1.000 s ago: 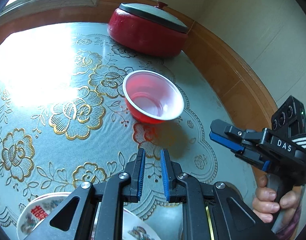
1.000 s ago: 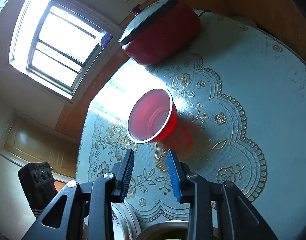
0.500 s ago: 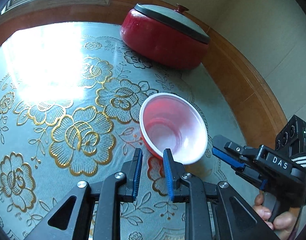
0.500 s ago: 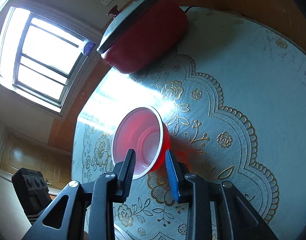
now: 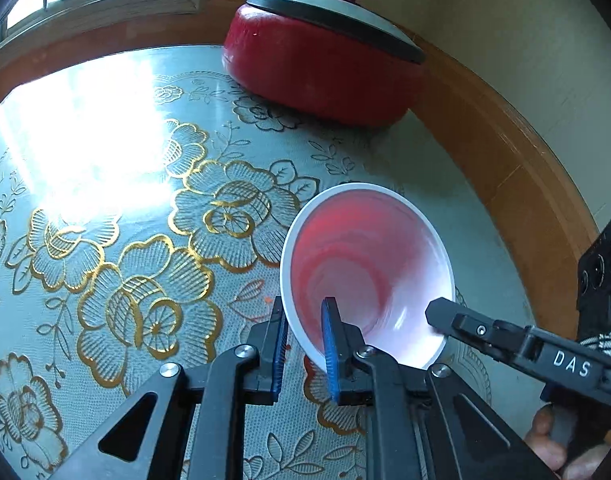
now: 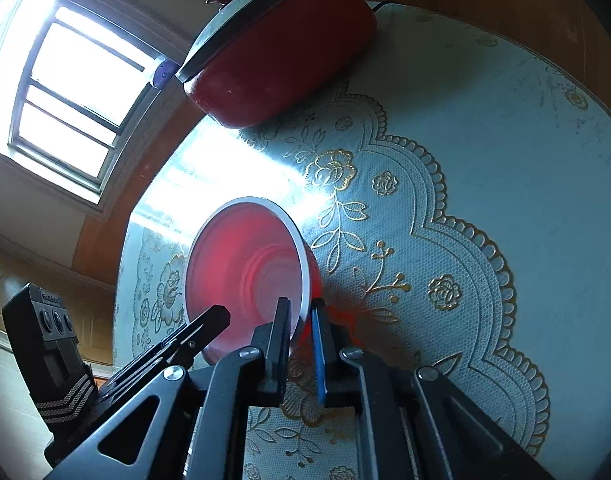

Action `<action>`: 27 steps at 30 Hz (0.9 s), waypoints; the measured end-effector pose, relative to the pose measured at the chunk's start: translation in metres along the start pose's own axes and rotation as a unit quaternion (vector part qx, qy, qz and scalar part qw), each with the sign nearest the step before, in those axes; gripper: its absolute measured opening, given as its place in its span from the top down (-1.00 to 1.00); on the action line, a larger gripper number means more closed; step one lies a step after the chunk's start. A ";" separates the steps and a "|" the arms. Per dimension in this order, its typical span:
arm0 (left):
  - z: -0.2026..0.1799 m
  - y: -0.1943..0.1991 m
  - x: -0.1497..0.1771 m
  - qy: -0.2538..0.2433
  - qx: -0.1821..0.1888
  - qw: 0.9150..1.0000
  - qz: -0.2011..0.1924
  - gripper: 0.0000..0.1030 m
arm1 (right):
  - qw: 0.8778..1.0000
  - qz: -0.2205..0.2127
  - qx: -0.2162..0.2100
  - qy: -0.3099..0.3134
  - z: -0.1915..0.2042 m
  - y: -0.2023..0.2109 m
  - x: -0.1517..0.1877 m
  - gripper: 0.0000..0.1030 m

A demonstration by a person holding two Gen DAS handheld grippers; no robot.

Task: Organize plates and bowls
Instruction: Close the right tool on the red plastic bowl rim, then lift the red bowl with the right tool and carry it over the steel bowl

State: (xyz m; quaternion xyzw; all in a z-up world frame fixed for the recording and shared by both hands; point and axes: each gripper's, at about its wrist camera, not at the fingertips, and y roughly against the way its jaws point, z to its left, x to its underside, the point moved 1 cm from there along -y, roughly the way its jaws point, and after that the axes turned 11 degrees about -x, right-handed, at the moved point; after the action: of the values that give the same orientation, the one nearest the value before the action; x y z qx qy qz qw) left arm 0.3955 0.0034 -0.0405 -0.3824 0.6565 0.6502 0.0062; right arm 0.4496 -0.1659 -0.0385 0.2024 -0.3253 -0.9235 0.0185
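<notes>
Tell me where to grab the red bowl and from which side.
Grip the red bowl by its thin white rim, one finger inside and one outside the wall, coming down from the near side. It sits open side up and is too wide to span. Both the left gripper and the right gripper straddle the rim that way, at separate spots.

Lidded red pot point(image 5: 325, 76) on gold-flowered tablecloth point(image 5: 137, 264), bright window point(image 6: 69, 80) behind
</notes>
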 end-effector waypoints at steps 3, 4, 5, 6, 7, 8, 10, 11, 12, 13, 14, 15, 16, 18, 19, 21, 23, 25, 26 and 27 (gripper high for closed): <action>-0.003 0.005 0.008 -0.006 -0.003 1.000 -0.004 0.68 | 1.000 0.004 -0.005 -0.007 -0.004 0.004 0.005 0.83; -0.003 0.009 0.011 -0.006 -0.003 1.000 -0.006 0.68 | 1.000 0.006 -0.005 -0.008 -0.005 0.006 0.007 0.83; -0.004 0.010 0.014 -0.008 -0.003 1.000 -0.007 0.68 | 1.000 0.008 -0.006 -0.011 -0.006 0.007 0.009 0.83; -0.005 0.012 0.016 -0.009 -0.004 1.000 -0.007 0.68 | 1.000 0.010 -0.008 -0.013 -0.007 0.009 0.011 0.83; -0.005 0.015 0.020 -0.010 -0.003 1.000 -0.008 0.68 | 1.000 0.010 -0.009 -0.015 -0.007 0.010 0.013 0.83; -0.005 0.017 0.023 -0.010 -0.002 1.000 -0.008 0.68 | 1.000 0.011 -0.010 -0.016 -0.008 0.012 0.015 0.83; -0.006 0.022 0.029 -0.013 -0.004 1.000 -0.011 0.68 | 1.000 0.014 -0.010 -0.018 -0.008 0.013 0.018 0.83; -0.007 0.024 0.031 -0.014 -0.007 1.000 -0.013 0.68 | 1.000 0.015 -0.011 -0.019 -0.007 0.014 0.020 0.83; -0.008 0.027 0.034 -0.017 -0.009 1.000 -0.015 0.68 | 1.000 0.016 -0.010 -0.017 -0.007 0.015 0.023 0.83; -0.009 0.030 0.038 -0.020 -0.010 1.000 -0.017 0.68 | 1.000 0.017 -0.009 -0.015 -0.007 0.016 0.026 0.83; -0.010 0.032 0.041 -0.022 -0.012 1.000 -0.019 0.68 | 1.000 0.019 -0.010 -0.015 -0.006 0.017 0.028 0.83; -0.010 0.034 0.044 -0.025 -0.013 0.999 -0.020 0.68 | 1.000 0.020 -0.011 -0.015 -0.006 0.017 0.029 0.83; -0.010 0.035 0.047 -0.025 -0.014 0.999 -0.020 0.68 | 1.000 0.021 -0.011 -0.016 -0.006 0.018 0.031 0.83; -0.010 0.038 0.051 -0.025 -0.014 0.999 -0.022 0.68 | 1.000 0.023 -0.012 -0.014 -0.004 0.021 0.035 0.83; -0.010 0.040 0.054 -0.027 -0.016 0.999 -0.024 0.68 | 1.000 0.023 -0.013 -0.013 -0.004 0.022 0.036 0.83; -0.012 0.043 0.060 -0.033 -0.020 0.999 -0.026 0.68 | 1.000 0.024 -0.014 -0.011 -0.003 0.025 0.040 0.83; -0.012 0.045 0.066 -0.037 -0.023 0.999 -0.026 0.68 | 0.999 0.027 -0.015 -0.012 -0.003 0.027 0.044 0.83; -0.011 0.045 0.068 -0.036 -0.021 0.999 -0.023 0.68 | 0.999 0.029 -0.016 -0.016 -0.005 0.029 0.046 0.83; -0.011 0.046 0.070 -0.036 -0.021 0.999 -0.022 0.68 | 0.999 0.030 -0.017 -0.016 -0.005 0.030 0.048 0.83; -0.010 0.046 0.071 -0.035 -0.021 0.999 -0.021 0.68 | 0.999 0.031 -0.018 -0.017 -0.005 0.031 0.050 0.83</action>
State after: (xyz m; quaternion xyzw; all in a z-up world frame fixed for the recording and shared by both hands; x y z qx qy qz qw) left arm 0.3269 -0.0468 -0.0357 -0.3729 0.6342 0.6764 0.0346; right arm 0.4029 -0.2018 -0.0415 0.1762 -0.3149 -0.9315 0.0450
